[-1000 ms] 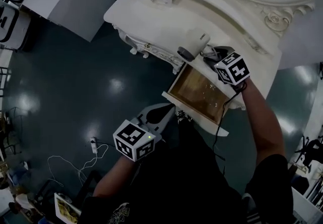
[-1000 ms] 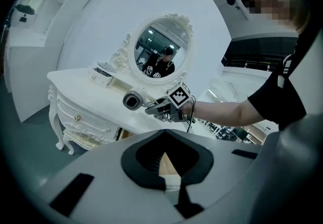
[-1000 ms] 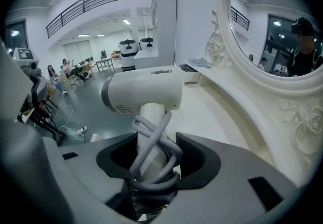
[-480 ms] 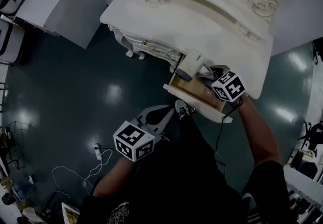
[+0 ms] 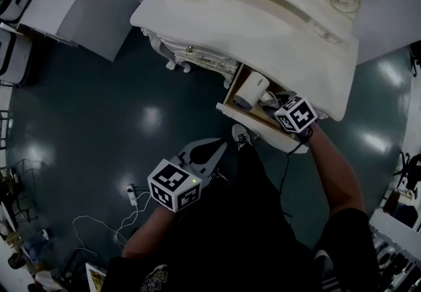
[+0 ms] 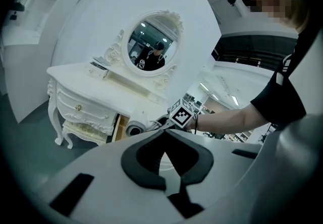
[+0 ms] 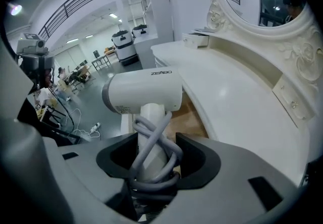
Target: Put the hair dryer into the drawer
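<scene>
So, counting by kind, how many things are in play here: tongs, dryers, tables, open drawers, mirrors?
Tongs: 2, the left tongs and the right tongs
Hair dryer: 1
Table: 1
Open drawer: 1
Mirror: 1
Total: 6
</scene>
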A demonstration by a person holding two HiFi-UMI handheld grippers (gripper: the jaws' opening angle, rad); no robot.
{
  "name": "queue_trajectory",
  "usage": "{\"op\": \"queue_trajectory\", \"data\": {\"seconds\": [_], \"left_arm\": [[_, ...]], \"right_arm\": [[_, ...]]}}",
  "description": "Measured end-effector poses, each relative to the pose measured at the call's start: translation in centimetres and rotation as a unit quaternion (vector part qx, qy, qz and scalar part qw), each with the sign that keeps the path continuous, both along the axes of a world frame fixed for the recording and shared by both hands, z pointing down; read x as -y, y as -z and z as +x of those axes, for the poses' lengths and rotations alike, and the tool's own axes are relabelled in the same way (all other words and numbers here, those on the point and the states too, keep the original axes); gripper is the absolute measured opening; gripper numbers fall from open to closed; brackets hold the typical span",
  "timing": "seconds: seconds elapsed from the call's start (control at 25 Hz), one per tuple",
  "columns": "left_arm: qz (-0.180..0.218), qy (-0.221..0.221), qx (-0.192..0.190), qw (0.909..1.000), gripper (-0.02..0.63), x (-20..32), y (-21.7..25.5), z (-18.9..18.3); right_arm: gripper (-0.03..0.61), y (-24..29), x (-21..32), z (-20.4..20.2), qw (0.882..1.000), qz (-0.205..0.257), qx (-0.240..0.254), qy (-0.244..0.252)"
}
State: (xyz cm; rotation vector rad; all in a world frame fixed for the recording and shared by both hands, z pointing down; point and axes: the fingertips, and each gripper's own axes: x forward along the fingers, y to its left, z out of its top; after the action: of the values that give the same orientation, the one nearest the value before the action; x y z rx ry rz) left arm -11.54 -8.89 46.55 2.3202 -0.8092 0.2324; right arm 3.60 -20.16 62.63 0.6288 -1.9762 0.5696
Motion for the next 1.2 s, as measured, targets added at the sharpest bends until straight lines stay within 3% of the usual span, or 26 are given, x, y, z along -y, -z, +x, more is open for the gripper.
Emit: {"op": "queue_trajectory", "data": {"seconds": [0.44, 0.8, 1.2], "left_arm": [[-0.025, 0.002, 0.01, 0.9996, 0.003, 0.7, -1.8, 0.5], [-0.054, 0.008, 0.023, 0.9983, 0.003, 1.8, -4.0, 1.0], [-0.082, 0.025, 0.021, 0.9962, 0.003, 3.0, -6.4, 1.5]], "right_arm": [[0.233, -6.2, 0.0, 0.9, 0.998, -0.033, -0.041, 0.03], [0.233, -10.7, 1.7, 1.2, 0.997, -0.056, -0.043, 0.031], [0.233, -13.3, 3.1, 0.1, 0.996, -0.045, -0.041, 0.059]]}}
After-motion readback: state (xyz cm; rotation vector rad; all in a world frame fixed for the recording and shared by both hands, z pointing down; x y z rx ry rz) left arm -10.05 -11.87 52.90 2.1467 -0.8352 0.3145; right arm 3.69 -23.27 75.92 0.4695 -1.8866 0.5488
